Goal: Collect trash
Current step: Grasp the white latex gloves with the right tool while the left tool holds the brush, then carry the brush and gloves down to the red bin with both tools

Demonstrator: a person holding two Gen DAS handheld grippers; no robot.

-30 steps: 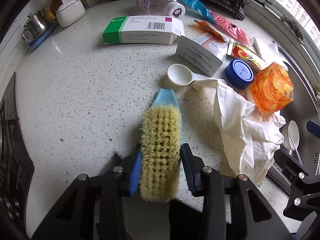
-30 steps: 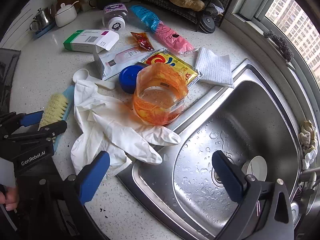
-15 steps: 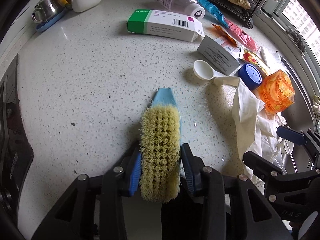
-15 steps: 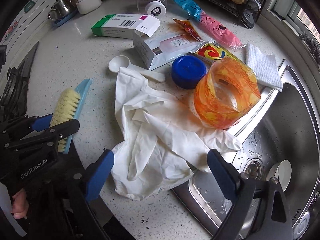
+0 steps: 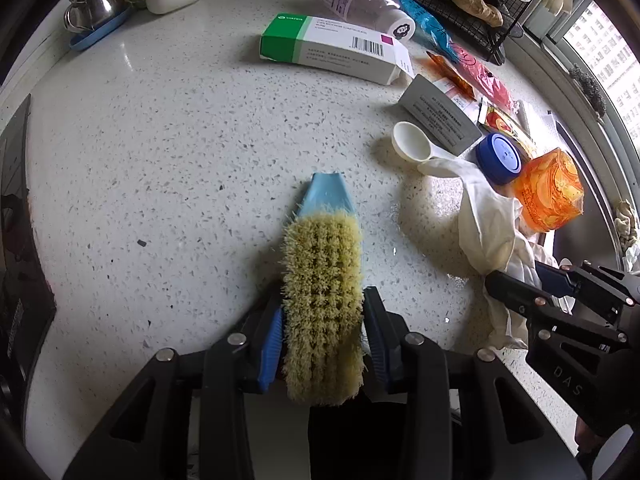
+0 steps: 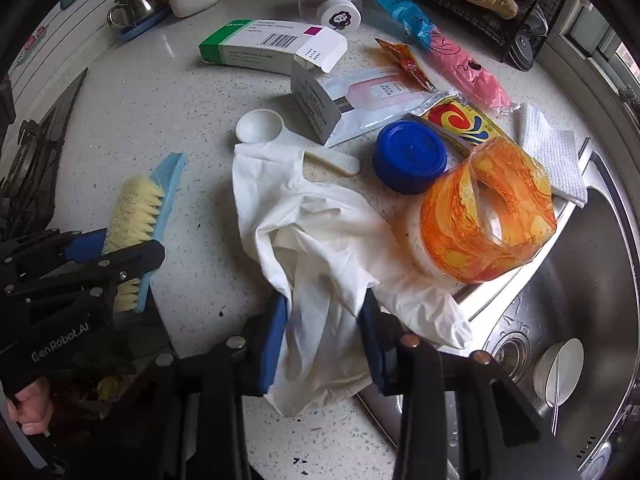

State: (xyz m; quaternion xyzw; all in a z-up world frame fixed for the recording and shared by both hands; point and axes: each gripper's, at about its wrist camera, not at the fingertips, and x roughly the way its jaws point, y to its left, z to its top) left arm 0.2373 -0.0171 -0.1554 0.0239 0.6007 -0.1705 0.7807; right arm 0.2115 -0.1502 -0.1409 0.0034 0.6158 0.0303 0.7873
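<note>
On counter [image 6: 160,92], orange cup [image 6: 488,216] tipped, sits on white gloves [image 6: 320,240].

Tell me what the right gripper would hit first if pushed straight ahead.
Beyond the crumpled white latex gloves it is shut on, the right gripper would likely meet the white plastic measuring scoop; depth is unclear.

Desk [image 5: 168,168]: white with fine dark speckles. Brush [image 5: 324,300]: pale yellow bristles, light blue back. Gloves [image 6: 320,232]: off-white, stained orange near the cup. Crumpled cup [image 6: 488,216]: translucent orange with yellow swirls. Lid [image 6: 410,156]: dark blue. Spoon [image 6: 260,126]: white. Carton [image 6: 272,46]: white with a green end, a black barcode and a magenta square. Sachet [image 6: 464,118]: yellow with red and blue swirls. Gripper pads: blue on black frames.
</note>
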